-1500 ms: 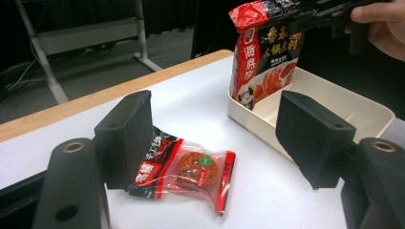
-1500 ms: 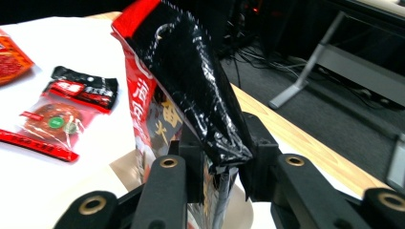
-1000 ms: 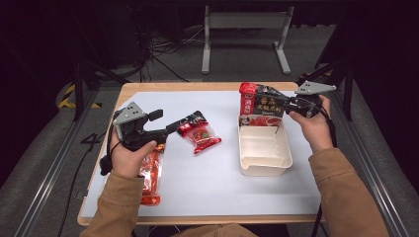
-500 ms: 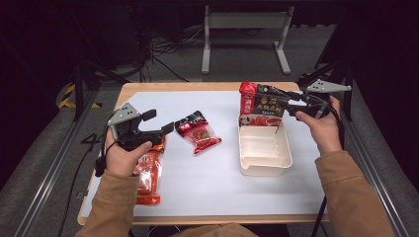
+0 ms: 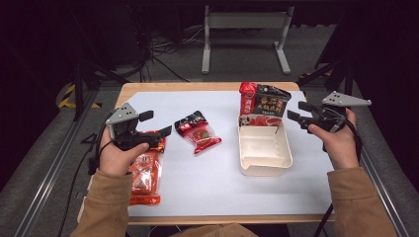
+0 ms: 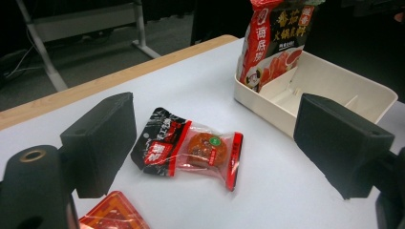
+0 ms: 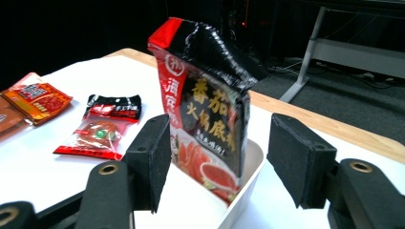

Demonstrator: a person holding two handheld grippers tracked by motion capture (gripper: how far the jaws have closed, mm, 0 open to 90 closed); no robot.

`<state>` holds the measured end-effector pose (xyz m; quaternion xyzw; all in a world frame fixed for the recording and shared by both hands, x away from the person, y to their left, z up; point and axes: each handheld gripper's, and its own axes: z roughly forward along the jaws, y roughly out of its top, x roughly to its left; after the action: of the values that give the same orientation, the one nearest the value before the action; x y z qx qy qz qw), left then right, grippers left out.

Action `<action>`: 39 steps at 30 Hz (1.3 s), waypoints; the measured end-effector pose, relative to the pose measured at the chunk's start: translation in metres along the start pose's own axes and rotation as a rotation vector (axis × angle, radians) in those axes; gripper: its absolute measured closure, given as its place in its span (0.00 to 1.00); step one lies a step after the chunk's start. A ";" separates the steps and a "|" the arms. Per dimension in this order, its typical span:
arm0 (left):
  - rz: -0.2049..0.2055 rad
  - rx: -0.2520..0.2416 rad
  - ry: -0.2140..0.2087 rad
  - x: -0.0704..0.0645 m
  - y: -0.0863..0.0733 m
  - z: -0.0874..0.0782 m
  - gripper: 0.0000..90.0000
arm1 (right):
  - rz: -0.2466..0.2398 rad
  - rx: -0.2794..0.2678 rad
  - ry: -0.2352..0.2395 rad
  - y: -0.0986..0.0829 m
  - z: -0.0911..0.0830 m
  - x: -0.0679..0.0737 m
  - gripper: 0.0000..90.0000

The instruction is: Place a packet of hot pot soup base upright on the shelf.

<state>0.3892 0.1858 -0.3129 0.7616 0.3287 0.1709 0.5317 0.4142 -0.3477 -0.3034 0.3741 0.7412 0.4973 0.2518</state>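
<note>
The small red-and-black sauce packet (image 6: 188, 151) lies flat on the white table cover (image 5: 222, 177), just ahead of the left gripper (image 6: 210, 143), whose jaws stand wide apart and empty on either side of it in the left gripper view. Nearest the person, an orange flat packet (image 5: 146, 173) lies under the left hand (image 5: 116, 157). To pick the small packet well, I would lower the jaws so one pad slides along the cover under an edge, pinching the sealed border rather than the bulging middle, which may slip. Farther off, the cream tray (image 5: 264, 163) sits to the right, with the tall red-and-black pouch (image 5: 262, 101) standing upright in its far end. The right gripper (image 5: 296, 112) hangs beside that pouch, jaws wide, gripping nothing; it should stay clear of the tray's open part.
</note>
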 end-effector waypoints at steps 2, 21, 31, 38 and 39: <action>0.005 0.002 0.007 0.001 0.000 -0.002 0.17 | 0.000 0.000 0.003 -0.002 -0.001 0.001 0.44; 0.016 -0.006 0.069 0.017 -0.010 -0.017 0.20 | 0.010 -0.014 0.051 -0.016 -0.009 0.015 0.41; -0.002 0.012 0.165 0.056 -0.032 -0.050 0.20 | -0.009 -0.016 0.058 -0.020 -0.007 0.014 0.42; -0.034 0.033 0.197 0.082 -0.044 -0.053 0.23 | -0.026 0.004 0.088 -0.023 -0.001 0.014 0.42; -0.035 0.039 0.202 0.084 -0.045 -0.052 0.23 | -0.026 0.002 0.091 -0.023 -0.001 0.014 0.42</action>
<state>0.4040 0.2893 -0.3420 0.7447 0.3972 0.2309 0.4841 0.3979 -0.3420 -0.3244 0.3415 0.7571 0.5098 0.2242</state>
